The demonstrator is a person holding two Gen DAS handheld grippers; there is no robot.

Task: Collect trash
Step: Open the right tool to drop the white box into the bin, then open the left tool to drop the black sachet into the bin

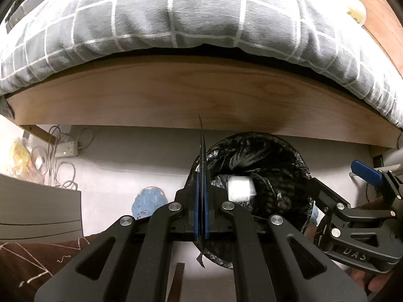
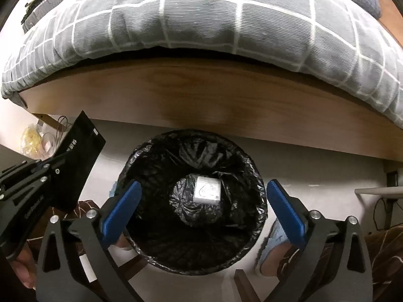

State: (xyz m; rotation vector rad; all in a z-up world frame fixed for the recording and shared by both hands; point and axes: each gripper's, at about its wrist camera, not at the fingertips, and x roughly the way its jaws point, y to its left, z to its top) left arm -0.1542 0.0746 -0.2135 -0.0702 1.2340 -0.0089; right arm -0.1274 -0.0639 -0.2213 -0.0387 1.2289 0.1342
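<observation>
The bin (image 2: pixel 194 201) stands on the floor (image 2: pixel 105 166) just before the bed frame's board (image 2: pixel 201 95). Inside the bin, at its bottom, lies a small packet (image 2: pixel 207 188). Above the bin, the quilt (image 2: pixel 201 20) hangs over the board's top edge. Left of the bin, the left gripper (image 2: pixel 59 167) holds a flat pouch (image 2: pixel 73 166) beside the rim. The right gripper (image 2: pixel 201 206) hangs over the bin's mouth, one finger toward each side. Far left of the bin, cables and a socket strip (image 1: pixel 65 148) lie under the bed.
</observation>
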